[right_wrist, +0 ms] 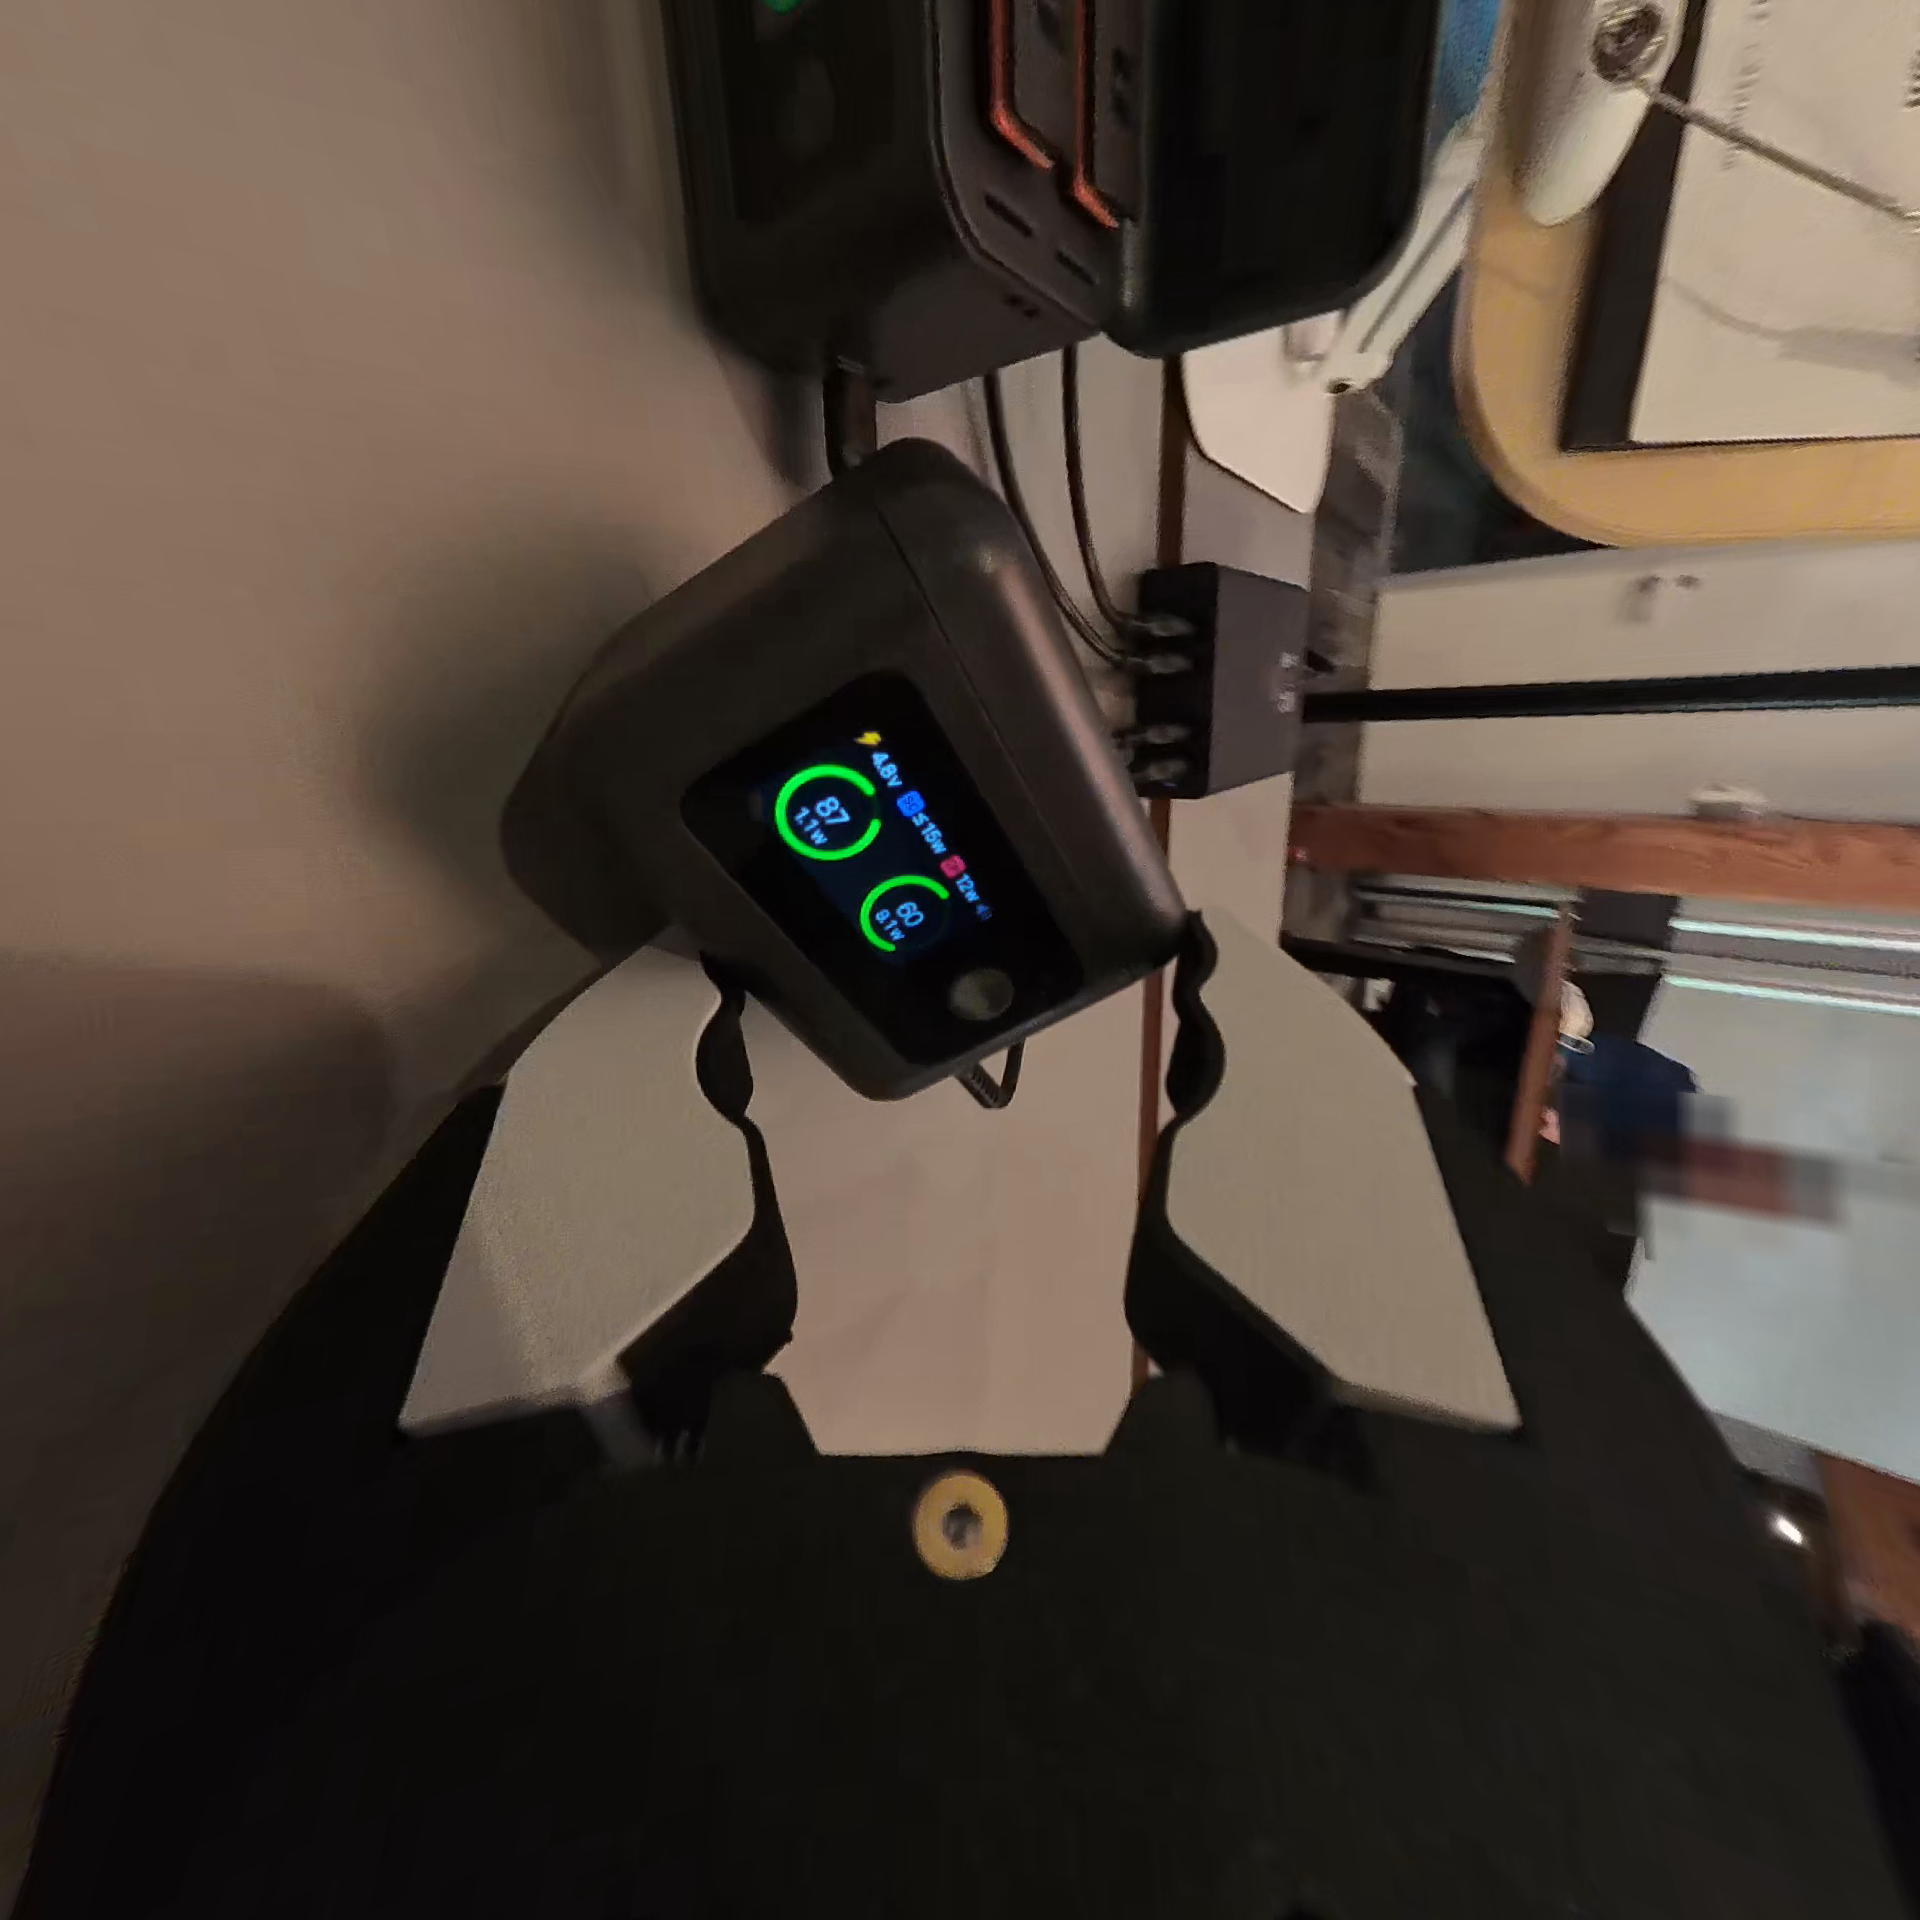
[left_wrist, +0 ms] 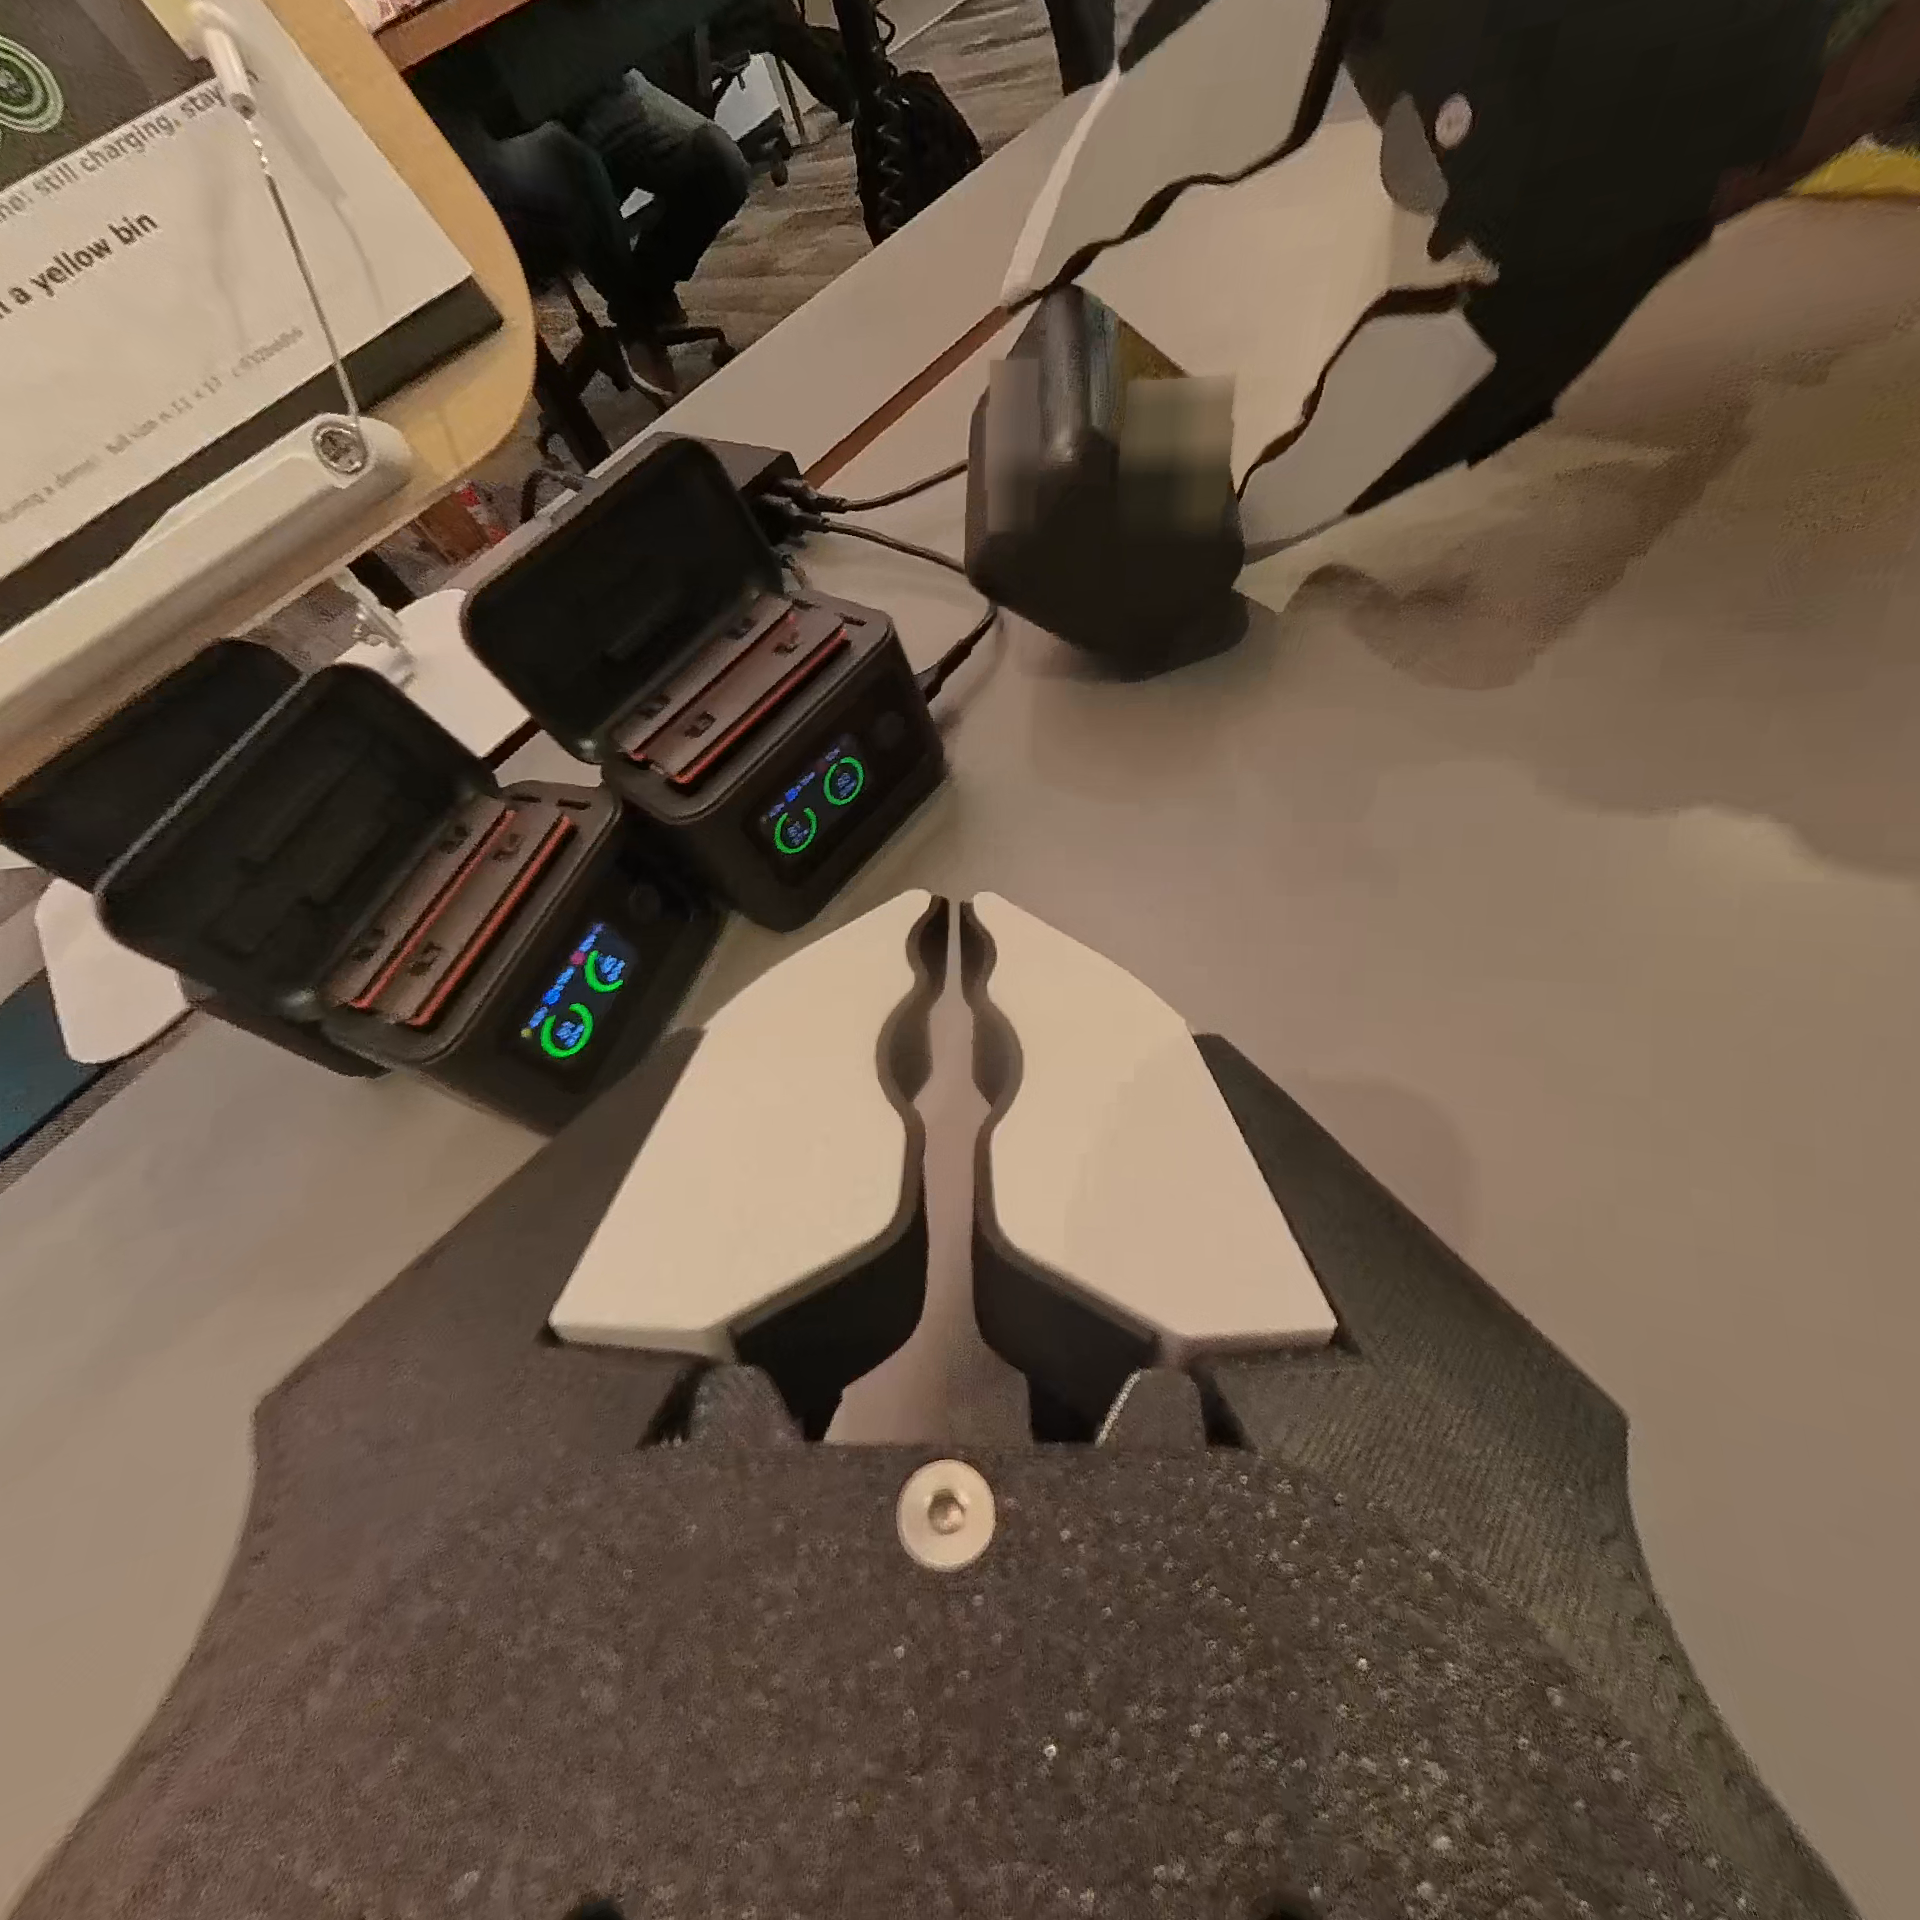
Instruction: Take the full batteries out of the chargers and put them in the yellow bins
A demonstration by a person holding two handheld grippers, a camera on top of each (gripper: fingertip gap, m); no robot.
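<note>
Two black chargers stand with lids open at the left of the grey table. Each holds red-edged batteries and shows a lit screen with green rings. A third charger, lid closed and screen lit, sits tilted farther back. My right gripper straddles its screen end, one fingertip against each side, and also shows in the left wrist view. My left gripper is shut and empty, low over the table, just right of the open chargers.
Black cables run from the chargers to a black hub at the table's far edge. A sign on a wooden board stands behind the open chargers. An open charger lies beyond the closed one. A yellow patch shows at top right. Across from one pair of fingers to the other is roughly 15 cm.
</note>
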